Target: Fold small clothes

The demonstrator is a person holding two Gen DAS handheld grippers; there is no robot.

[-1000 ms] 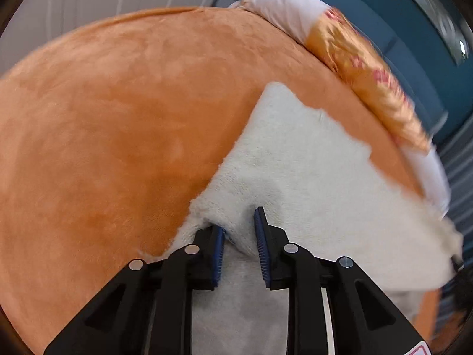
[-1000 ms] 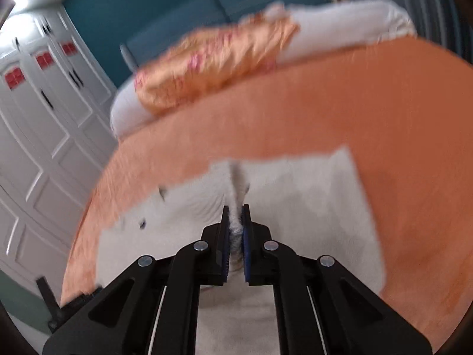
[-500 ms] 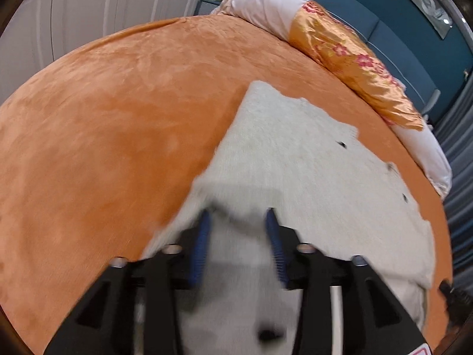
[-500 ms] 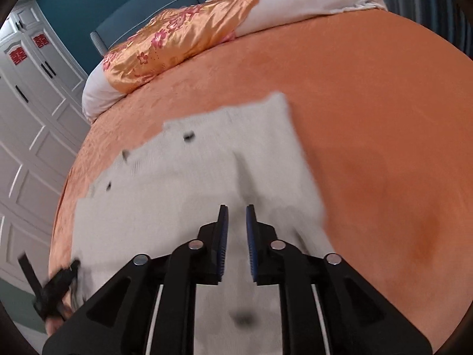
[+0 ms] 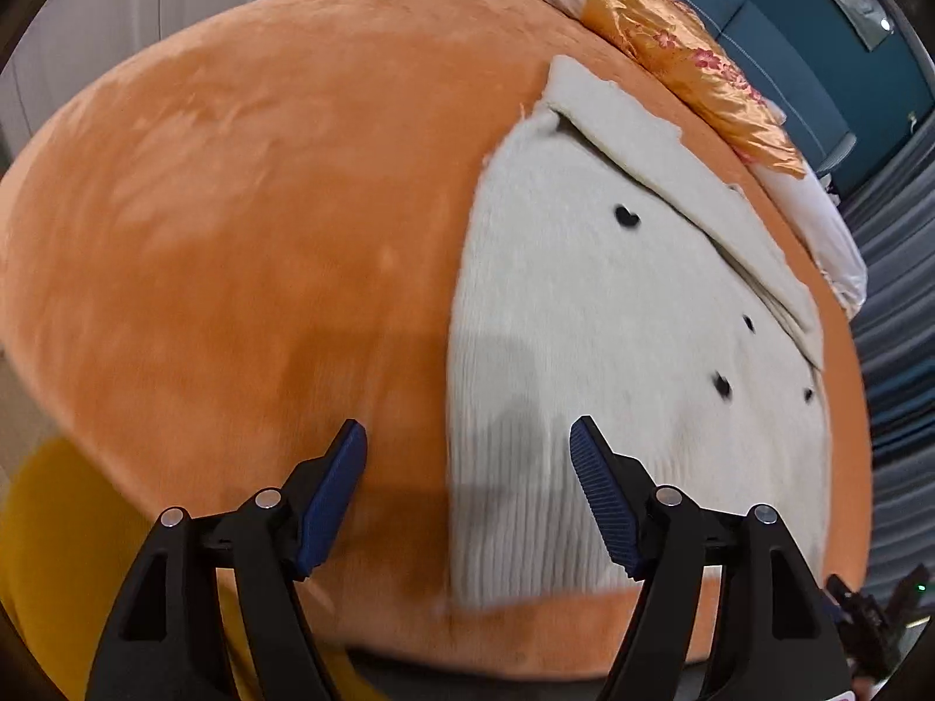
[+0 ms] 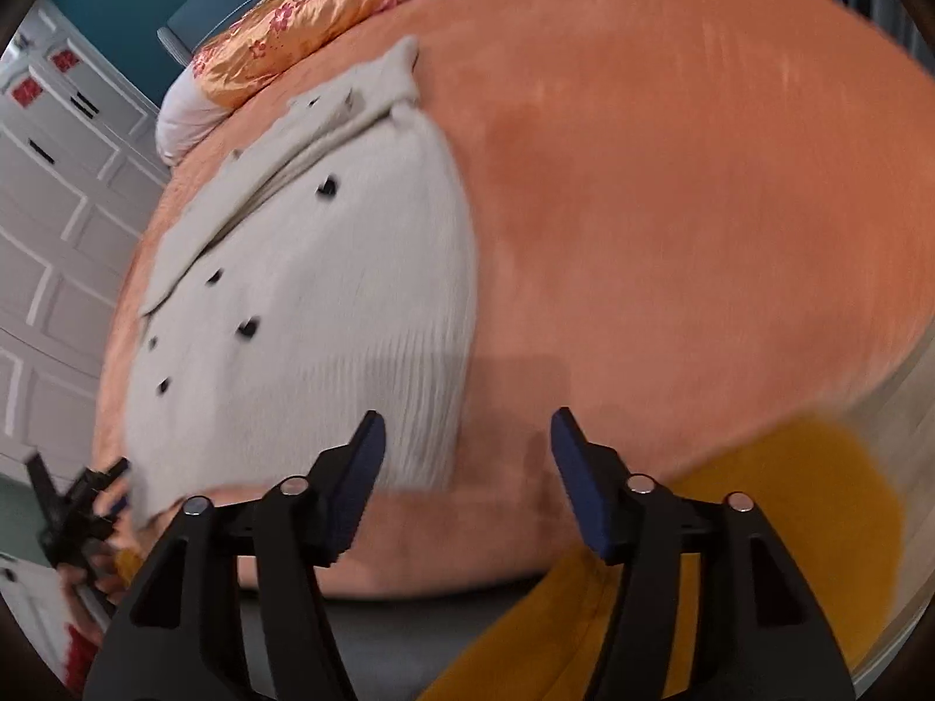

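On the orange bedspread (image 5: 263, 222) the cream knitted garment (image 5: 613, 321) lay flat, its ribbed hem near the bed's front edge and its small dark buttons (image 5: 626, 215) facing up. To the left, the left gripper (image 5: 467, 455) hung over the garment's left border, jaws opening, with nothing pinched between the blue pads (image 5: 336, 485). A second earlier those pads had been clamped on a raised ridge of the knit; now the cloth was let go and lying smooth. Along the far side, a doubled band of the garment ran toward the gold satin pillow (image 5: 701, 70). To the right, the right gripper (image 6: 464, 455) was likewise released and opening, hovering over the garment's right hem corner and the bare bedspread (image 6: 672, 204) beside it, where a second before it had been shut on a fold. Both grippers had drawn back toward the front edge. That suggested one fold had been laid down, and the next grasp would likely be at the hem or sides.
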